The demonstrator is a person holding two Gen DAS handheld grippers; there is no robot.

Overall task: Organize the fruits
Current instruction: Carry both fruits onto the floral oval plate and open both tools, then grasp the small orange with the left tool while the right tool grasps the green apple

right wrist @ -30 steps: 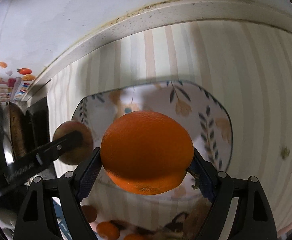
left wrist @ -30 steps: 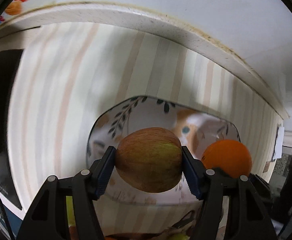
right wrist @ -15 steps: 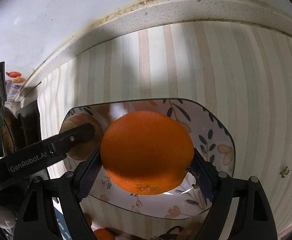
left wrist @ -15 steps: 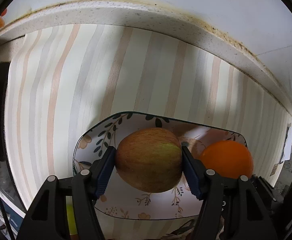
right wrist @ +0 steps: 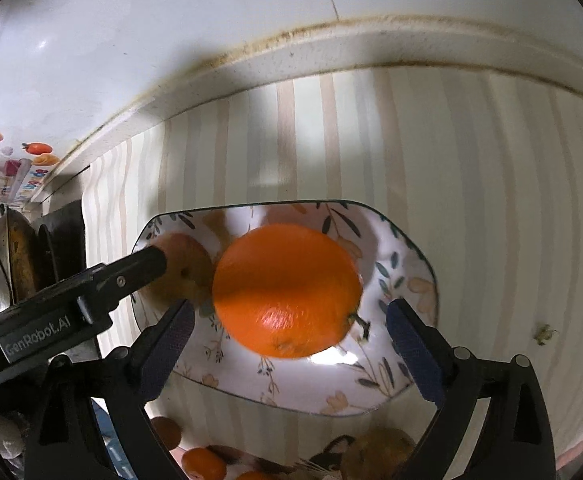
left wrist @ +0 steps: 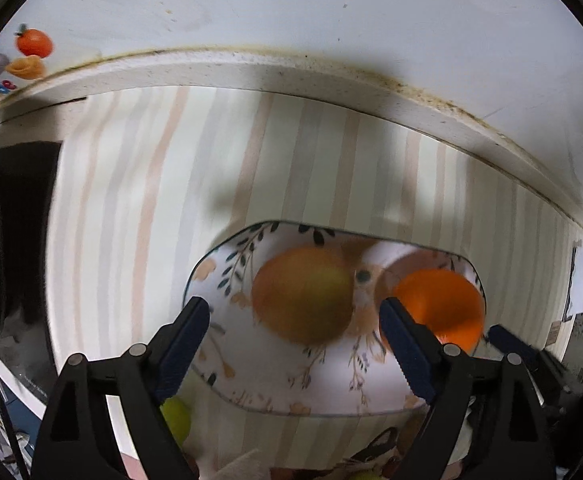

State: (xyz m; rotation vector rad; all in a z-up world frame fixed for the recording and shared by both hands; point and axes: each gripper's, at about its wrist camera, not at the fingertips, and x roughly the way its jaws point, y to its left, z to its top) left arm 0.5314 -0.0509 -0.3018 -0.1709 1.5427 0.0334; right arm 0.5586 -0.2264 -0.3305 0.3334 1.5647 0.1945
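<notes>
A red-green apple [left wrist: 303,294] and an orange [left wrist: 439,304] lie side by side on a floral plate [left wrist: 331,392] on the striped countertop. My left gripper [left wrist: 295,336] is open, its jaws spread on either side of the apple, clear of it. My right gripper [right wrist: 291,340] is open around the orange [right wrist: 287,290], which rests on the plate [right wrist: 331,396]. The apple [right wrist: 183,264] shows left of the orange, partly behind the left gripper's finger [right wrist: 91,292].
More fruit lies near the front: a green one [left wrist: 175,420], small oranges [right wrist: 203,462] and a brownish fruit [right wrist: 383,452]. A white wall and stained ledge [left wrist: 291,68] run behind the counter. Dark items [right wrist: 23,260] stand at the left.
Both grippers have opened and let go of their fruit. The apple and the orange now rest on the plate, and both grippers have drawn back a little.
</notes>
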